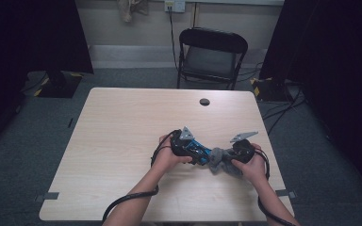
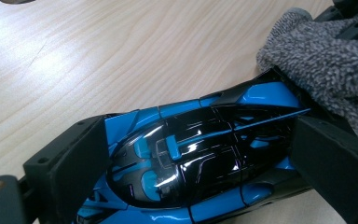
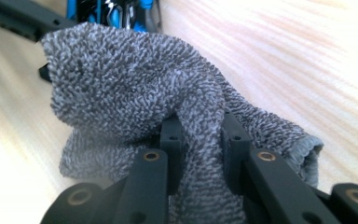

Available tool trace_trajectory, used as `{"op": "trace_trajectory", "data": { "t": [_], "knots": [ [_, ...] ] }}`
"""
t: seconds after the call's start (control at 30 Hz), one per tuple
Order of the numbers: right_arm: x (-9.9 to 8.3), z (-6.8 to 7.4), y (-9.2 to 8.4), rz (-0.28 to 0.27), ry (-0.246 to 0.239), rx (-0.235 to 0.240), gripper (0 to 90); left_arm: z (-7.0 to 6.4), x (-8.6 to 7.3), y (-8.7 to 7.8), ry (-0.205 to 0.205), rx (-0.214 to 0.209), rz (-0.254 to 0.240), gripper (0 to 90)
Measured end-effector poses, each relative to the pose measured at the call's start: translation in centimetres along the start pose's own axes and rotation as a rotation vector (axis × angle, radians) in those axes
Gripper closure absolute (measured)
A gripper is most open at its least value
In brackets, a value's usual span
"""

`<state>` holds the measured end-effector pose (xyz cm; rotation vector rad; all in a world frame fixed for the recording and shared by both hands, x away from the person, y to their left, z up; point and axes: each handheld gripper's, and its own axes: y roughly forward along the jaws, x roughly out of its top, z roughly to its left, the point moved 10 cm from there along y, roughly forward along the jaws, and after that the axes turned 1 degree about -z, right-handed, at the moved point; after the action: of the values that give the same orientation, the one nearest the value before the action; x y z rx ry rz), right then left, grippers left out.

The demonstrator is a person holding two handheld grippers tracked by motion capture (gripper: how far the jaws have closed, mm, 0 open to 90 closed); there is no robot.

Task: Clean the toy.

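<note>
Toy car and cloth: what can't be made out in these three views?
- Toy car: its front end lies under the grey cloth in the left gripper view; its rear is cut off by the bottom edge.
- High view: the toy car is too small for detail, with hands and grippers over it.
- Right gripper view: the cloth hides most of the car.

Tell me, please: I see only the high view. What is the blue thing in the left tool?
Observer: A glossy blue and black toy car; the left tool has one jaw on each side of it.
Operator: And the grey lump in the right tool?
Observer: A fuzzy grey cloth, pinched in a fold between the right tool jaws.
Operator: Does the cloth touch the car?
Observer: Yes, in the left gripper view it lies against one end of the car.
</note>
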<state>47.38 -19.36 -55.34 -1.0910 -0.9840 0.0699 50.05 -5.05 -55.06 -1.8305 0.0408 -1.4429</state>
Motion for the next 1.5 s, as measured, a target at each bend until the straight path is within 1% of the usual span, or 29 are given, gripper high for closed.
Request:
{"op": "trace_trajectory", "data": {
  "t": [0.13, 0.27, 0.33, 0.4, 0.43, 0.53, 0.57, 0.6, 0.7, 0.77, 0.87, 1.0, 1.03, 1.1, 1.13, 1.23, 1.37, 1.4, 1.5],
  "knots": [
    [0.3, -0.3, 0.2, -0.007, 0.019, -0.025, 76.4, 0.0, 0.0, 0.0, 0.0, 0.001, 0.002, 4.6],
    [0.6, -0.7, 0.4, -0.013, 0.028, -0.044, 76.5, 0.0, 0.0, 0.0, -0.004, 0.001, -0.001, 4.7],
    [0.7, -1.0, 0.5, -0.015, 0.043, -0.056, 76.6, 0.0, -0.1, -0.1, -0.002, 0.004, -0.003, 4.7],
    [0.8, -1.2, 0.6, -0.017, 0.046, -0.063, 76.6, 0.0, 0.0, -0.1, 0.001, 0.004, -0.002, 4.8],
    [0.9, -1.3, 0.6, -0.016, 0.052, -0.071, 76.7, 0.0, -0.1, -0.1, -0.003, 0.003, -0.002, 4.8],
    [1.1, -1.5, 0.6, -0.017, 0.051, -0.092, 76.8, 0.0, 0.0, -0.1, 0.003, 0.005, -0.001, 4.8],
    [1.2, -1.6, 0.7, -0.017, 0.053, -0.095, 76.8, 0.0, -0.1, -0.1, -0.005, 0.003, -0.002, 4.8],
    [1.3, -1.7, 0.7, -0.022, 0.055, -0.096, 76.9, 0.0, 0.0, -0.1, -0.005, 0.002, -0.003, 4.8],
    [1.4, -2.0, 0.9, -0.027, 0.074, -0.105, 77.0, 0.0, 0.0, -0.1, -0.003, 0.003, 0.002, 4.9],
    [1.6, -2.2, 1.0, -0.031, 0.088, -0.121, 77.0, 0.0, 0.0, 0.0, -0.001, 0.003, 0.005, 4.9],
    [1.8, -2.6, 1.0, -0.034, 0.103, -0.137, 77.1, 0.0, -0.1, -0.1, -0.005, 0.003, 0.001, 4.9],
    [1.9, -3.1, 0.7, -0.042, 0.099, -0.163, 77.1, 0.0, -0.1, -0.1, -0.004, 0.004, -0.006, 5.1],
    [2.0, -3.3, 0.6, -0.049, 0.105, -0.168, 77.1, 0.0, -0.1, -0.1, -0.007, 0.003, -0.008, 5.1],
    [2.0, -3.3, 0.3, -0.068, 0.116, -0.151, 77.1, 0.0, -0.1, -0.1, -0.007, 0.003, -0.008, 5.1],
    [2.0, -3.3, 0.2, -0.072, 0.115, -0.15, 77.1, 0.0, -0.1, -0.1, -0.007, 0.002, -0.008, 5.1],
    [1.9, -3.3, -0.2, -0.071, 0.097, -0.149, 77.1, 0.0, -0.1, -0.1, -0.007, 0.002, -0.011, 5.1],
    [1.6, -3.3, -1.2, -0.08, 0.083, -0.143, 77.1, 0.0, -0.1, -0.1, -0.007, 0.002, -0.012, 5.1],
    [1.6, -3.3, -1.5, -0.087, 0.08, -0.148, 77.2, 0.0, -0.1, -0.1, -0.007, 0.002, -0.014, 5.1],
    [1.5, -3.2, -2.3, -0.104, 0.072, -0.141, 77.1, 0.0, -0.1, -0.1, -0.008, 0.001, -0.014, 5.1]
  ]
}}
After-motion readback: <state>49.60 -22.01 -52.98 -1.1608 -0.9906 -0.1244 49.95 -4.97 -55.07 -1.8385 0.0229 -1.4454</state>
